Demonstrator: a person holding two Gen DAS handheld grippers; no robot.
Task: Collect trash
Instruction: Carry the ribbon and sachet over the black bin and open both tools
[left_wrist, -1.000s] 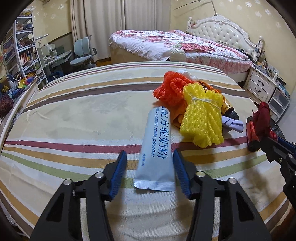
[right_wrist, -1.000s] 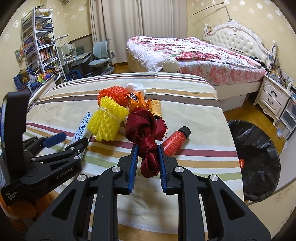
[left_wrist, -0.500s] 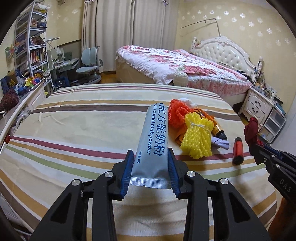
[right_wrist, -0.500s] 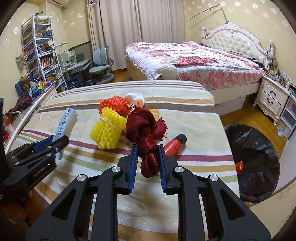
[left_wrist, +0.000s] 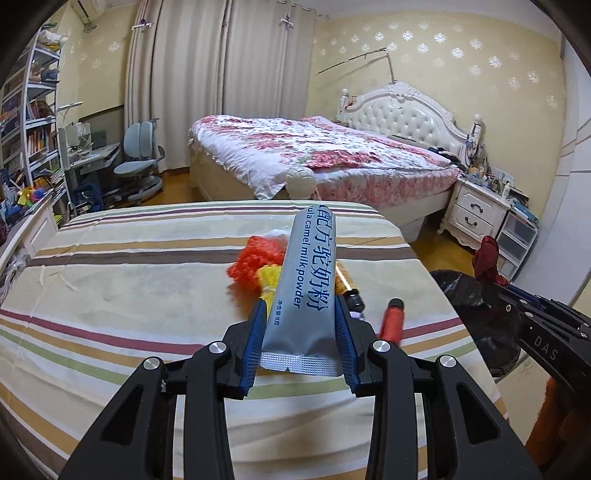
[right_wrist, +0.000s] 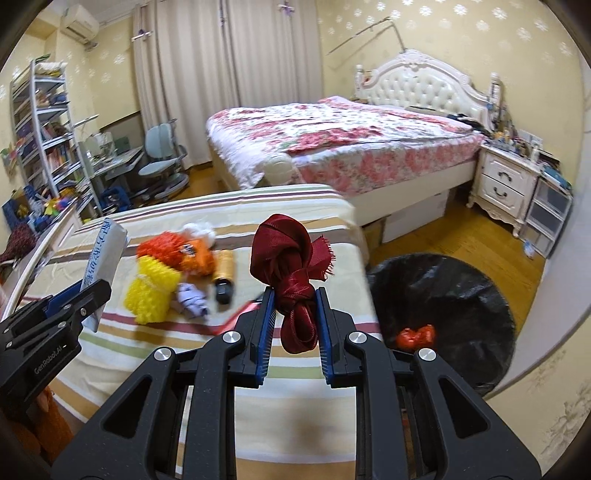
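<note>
My left gripper (left_wrist: 300, 325) is shut on a silver milk powder sachet (left_wrist: 308, 295) and holds it up above the striped table (left_wrist: 110, 295). My right gripper (right_wrist: 293, 314) is shut on a knotted dark red ribbon (right_wrist: 291, 266), raised near the table's right edge. On the table lie an orange foam net (right_wrist: 162, 249), a yellow foam net (right_wrist: 151, 295), a purple wrapper (right_wrist: 192, 299), a gold bottle with a black cap (right_wrist: 224, 273) and a red tube (left_wrist: 392, 323). A black-lined trash bin (right_wrist: 443, 317) stands on the floor to the right, with a red scrap (right_wrist: 415, 336) inside.
A bed (right_wrist: 351, 147) with a flowered cover stands behind the table. A white nightstand (right_wrist: 506, 184) is at the far right. A desk chair (right_wrist: 159, 166) and bookshelf (right_wrist: 44, 147) stand at the left. Wooden floor lies between bed and bin.
My left gripper closed on the sachet and lifted it off the table. My right gripper rose with the red ribbon and shifted right toward the bin.
</note>
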